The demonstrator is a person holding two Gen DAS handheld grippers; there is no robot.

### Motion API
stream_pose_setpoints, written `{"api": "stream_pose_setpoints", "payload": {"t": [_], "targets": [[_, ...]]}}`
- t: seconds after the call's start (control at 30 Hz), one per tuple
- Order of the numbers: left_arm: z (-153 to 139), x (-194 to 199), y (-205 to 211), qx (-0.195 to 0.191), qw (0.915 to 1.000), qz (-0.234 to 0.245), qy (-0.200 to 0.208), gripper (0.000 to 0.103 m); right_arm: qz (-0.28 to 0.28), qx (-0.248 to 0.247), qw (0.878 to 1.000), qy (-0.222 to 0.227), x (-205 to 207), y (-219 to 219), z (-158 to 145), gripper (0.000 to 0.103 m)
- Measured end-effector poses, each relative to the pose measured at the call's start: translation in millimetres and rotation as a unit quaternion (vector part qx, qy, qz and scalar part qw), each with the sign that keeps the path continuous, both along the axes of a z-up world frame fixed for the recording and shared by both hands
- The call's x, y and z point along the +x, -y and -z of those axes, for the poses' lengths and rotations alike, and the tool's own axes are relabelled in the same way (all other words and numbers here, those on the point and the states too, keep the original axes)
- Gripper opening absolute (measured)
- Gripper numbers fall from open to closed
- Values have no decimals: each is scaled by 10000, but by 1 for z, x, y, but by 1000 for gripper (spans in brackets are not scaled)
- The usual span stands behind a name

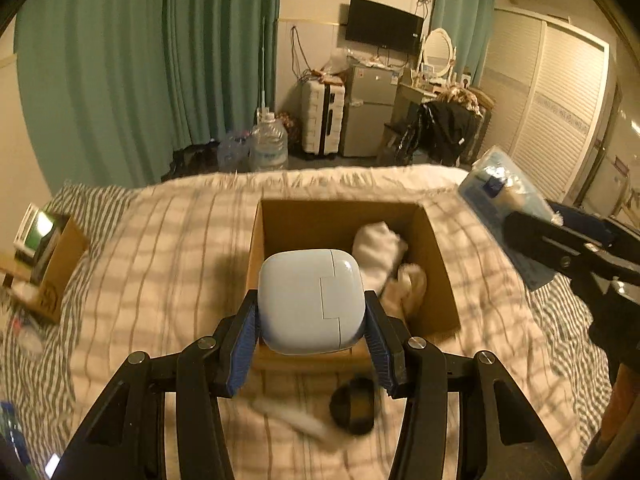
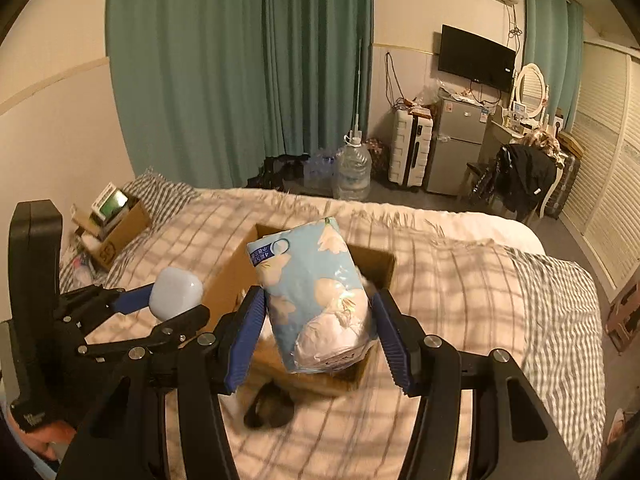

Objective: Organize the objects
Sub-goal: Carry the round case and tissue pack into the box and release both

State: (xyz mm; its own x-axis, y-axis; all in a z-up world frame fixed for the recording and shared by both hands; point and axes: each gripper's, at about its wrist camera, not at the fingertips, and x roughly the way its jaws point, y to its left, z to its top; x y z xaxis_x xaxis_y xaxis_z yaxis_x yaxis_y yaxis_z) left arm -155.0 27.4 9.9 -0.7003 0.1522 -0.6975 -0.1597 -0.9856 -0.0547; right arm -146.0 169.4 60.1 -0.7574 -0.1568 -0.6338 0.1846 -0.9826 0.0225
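My left gripper (image 1: 311,304) is shut on a pale blue rounded case (image 1: 310,300) and holds it above the near edge of an open cardboard box (image 1: 440,280) on the bed. White socks (image 1: 380,248) lie inside the box. My right gripper (image 2: 318,300) is shut on a light blue floral tissue pack (image 2: 316,296), held over the same box (image 2: 378,264). The left gripper with the case (image 2: 174,294) shows at left in the right wrist view. The right gripper with the pack (image 1: 504,200) shows at right in the left wrist view.
A black round object (image 1: 354,404) and a white cloth (image 1: 296,416) lie on the checked blanket (image 1: 160,280) in front of the box. A second cardboard box (image 1: 56,264) with items stands at the bed's left edge. Water bottles, suitcase and fridge stand beyond.
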Motion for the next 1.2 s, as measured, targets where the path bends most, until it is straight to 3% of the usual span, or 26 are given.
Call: {"api": "stream_pose_setpoints", "payload": {"t": [0.3, 0.5, 0.6, 0.63, 0.7, 0.77, 0.9, 1.0, 1.2], "targets": [[28, -74, -3, -36, 10000, 86, -2, 51, 112, -198, 9996, 175, -79, -3, 37, 53], [65, -94, -8, -36, 9995, 272, 175, 51, 254, -552, 9975, 354, -99, -16, 82, 54], [72, -98, -9, -76, 9995, 207, 243, 52, 348, -716, 9965, 270, -100, -23, 90, 60], [72, -99, -10, -116, 9995, 152, 258, 53, 347, -809, 9958, 234, -100, -26, 90, 72], [66, -95, -9, -111, 9997, 77, 202, 66, 383, -1025, 9940, 68, -94, -34, 81, 89], [55, -87, -6, -126, 9999, 8, 110, 87, 526, -1137, 9921, -96, -82, -42, 65, 89], [18, -61, 1, -224, 9996, -18, -190, 89, 769, -888, 9929, -193, -56, -53, 33, 89], [-9, -35, 10, -260, 9989, -95, -378, 103, 990, -554, 9932, -266, -24, -57, 10, 89], [-41, 22, 30, -244, 9981, -298, -478, 103, 964, -100, 9944, -421, 46, -47, -17, 89]]}}
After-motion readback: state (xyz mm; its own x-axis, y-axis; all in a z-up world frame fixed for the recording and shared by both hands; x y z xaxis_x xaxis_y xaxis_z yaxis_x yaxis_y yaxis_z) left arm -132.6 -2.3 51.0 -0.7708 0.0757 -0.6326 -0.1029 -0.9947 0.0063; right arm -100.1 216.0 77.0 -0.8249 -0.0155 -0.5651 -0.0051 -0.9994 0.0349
